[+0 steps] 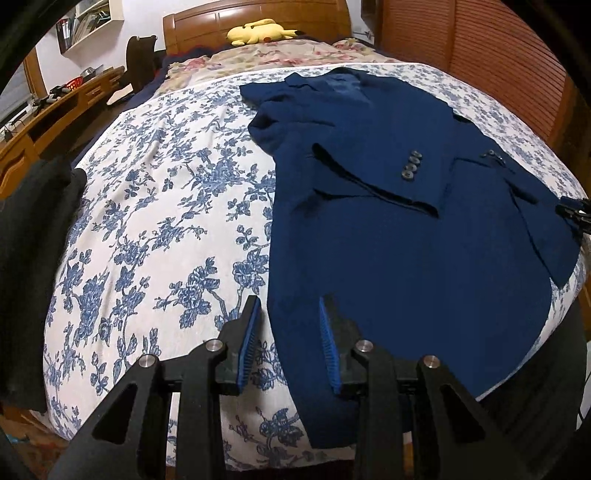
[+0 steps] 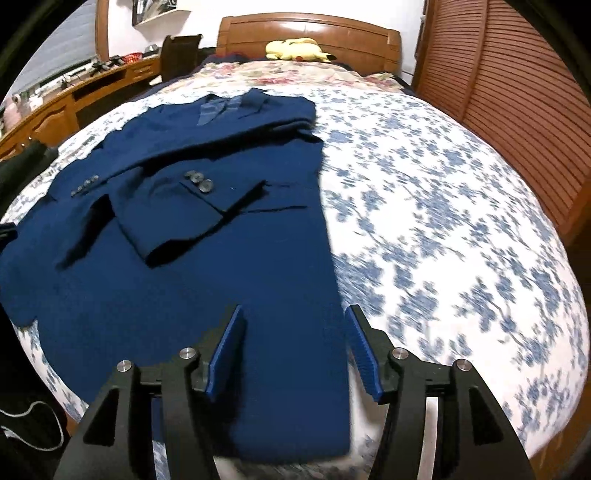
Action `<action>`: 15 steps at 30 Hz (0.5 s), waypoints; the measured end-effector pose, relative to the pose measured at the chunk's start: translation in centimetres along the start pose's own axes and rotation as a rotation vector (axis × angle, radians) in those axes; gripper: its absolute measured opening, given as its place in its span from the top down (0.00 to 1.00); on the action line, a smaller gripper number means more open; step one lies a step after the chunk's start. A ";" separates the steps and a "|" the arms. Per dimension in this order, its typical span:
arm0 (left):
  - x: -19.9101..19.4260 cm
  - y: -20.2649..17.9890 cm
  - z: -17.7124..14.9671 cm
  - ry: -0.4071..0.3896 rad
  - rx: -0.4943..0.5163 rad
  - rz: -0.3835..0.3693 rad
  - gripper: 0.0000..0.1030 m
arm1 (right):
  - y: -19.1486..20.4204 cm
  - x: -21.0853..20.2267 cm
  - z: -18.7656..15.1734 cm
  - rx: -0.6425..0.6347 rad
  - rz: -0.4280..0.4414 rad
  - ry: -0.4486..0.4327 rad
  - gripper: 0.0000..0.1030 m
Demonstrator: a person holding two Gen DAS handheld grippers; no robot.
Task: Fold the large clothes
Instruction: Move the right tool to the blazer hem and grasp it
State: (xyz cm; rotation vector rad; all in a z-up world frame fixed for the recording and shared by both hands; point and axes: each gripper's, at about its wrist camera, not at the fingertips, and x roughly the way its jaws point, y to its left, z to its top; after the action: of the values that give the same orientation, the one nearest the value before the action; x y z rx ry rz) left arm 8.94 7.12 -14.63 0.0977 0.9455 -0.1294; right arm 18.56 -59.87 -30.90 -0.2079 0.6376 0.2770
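Note:
A navy blue suit jacket (image 1: 388,236) lies flat on the bed's blue-flowered sheet (image 1: 159,229), collar toward the headboard, both sleeves folded across its body with the cuff buttons showing. My left gripper (image 1: 290,306) hovers over the jacket's near left hem. Its jaws stand apart, one finger over the sheet, the other over the cloth, pads pressing nothing. In the right wrist view the jacket (image 2: 207,258) fills the left half. My right gripper (image 2: 294,314) is open above the jacket's near right edge, the right finger over bare sheet (image 2: 443,240).
A yellow plush toy (image 1: 258,31) rests by the wooden headboard (image 2: 310,33) beyond a pink-flowered quilt (image 1: 266,55). A louvred wooden wardrobe (image 2: 509,92) lines the right side. A desk (image 1: 55,107) stands left, and a black garment (image 1: 33,258) lies at the bed's left edge.

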 end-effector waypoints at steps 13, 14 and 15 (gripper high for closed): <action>-1.6 -0.9 -1.8 -0.050 -0.020 -0.012 0.69 | 0.0 -0.9 -1.3 0.025 0.075 0.018 0.50; -1.6 -0.9 -1.8 -0.052 -0.021 -0.015 0.69 | 0.1 -0.9 -1.3 0.019 0.081 0.018 0.52; -1.5 -0.9 -1.8 -0.054 -0.021 -0.019 0.69 | 0.1 -1.0 -1.4 0.016 0.096 0.015 0.60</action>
State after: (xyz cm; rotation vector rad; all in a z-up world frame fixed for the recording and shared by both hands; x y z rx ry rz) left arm 6.44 6.63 -14.48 0.0661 0.8935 -0.1389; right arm 17.06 -60.36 -31.38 -0.1647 0.6653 0.3628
